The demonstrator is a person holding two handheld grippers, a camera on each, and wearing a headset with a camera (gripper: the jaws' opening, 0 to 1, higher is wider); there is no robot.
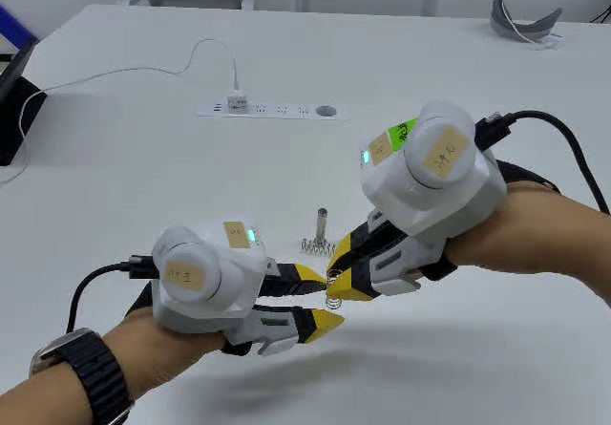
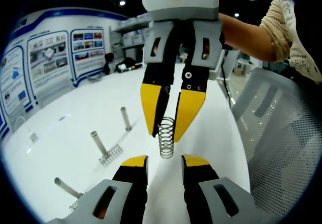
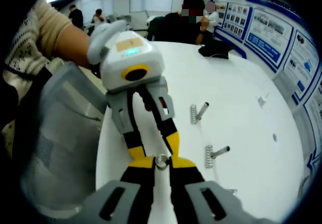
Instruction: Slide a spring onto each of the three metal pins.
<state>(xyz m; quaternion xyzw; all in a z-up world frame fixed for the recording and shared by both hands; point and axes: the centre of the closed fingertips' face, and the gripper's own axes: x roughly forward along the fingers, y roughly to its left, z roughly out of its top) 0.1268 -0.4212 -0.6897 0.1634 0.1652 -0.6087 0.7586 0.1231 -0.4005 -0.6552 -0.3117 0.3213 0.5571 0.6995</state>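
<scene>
Right claw (image 1: pixel 342 280) is clamped on the held spring (image 2: pixel 166 138). It grips the upper coils between its yellow tips, and the rest of the spring sticks out below them. In the right gripper view that spring shows end-on, as a small ring pinched between the claw's own tips.

Left claw (image 1: pixel 326 299) is apart, one tip on each side of the spring's lower end. Can't tell whether those tips touch the coils.

The two claws meet nose to nose, low over the near side of the white table (image 1: pixel 143 186). The right one comes in from above and the left one from below-left in the head view.

The left gripper view shows three pins standing in a row on the table, left of the claws: far pin (image 2: pixel 126 118), middle pin (image 2: pixel 99 143), near pin (image 2: pixel 65 188). The visible shafts are bare metal.
- Loose spring (image 2: pixel 112 153) lies flat on the table, touching the middle pin's base.
- Second loose spring (image 2: pixel 75 204) sits at the near pin's base, partly hidden by the left claw's grey body.

The pins are near the claws but not touching them.

Further back on the table there is a white power strip (image 1: pixel 277 111) with a charger (image 1: pixel 237 100) plugged in. Its cable runs off to the left.
</scene>
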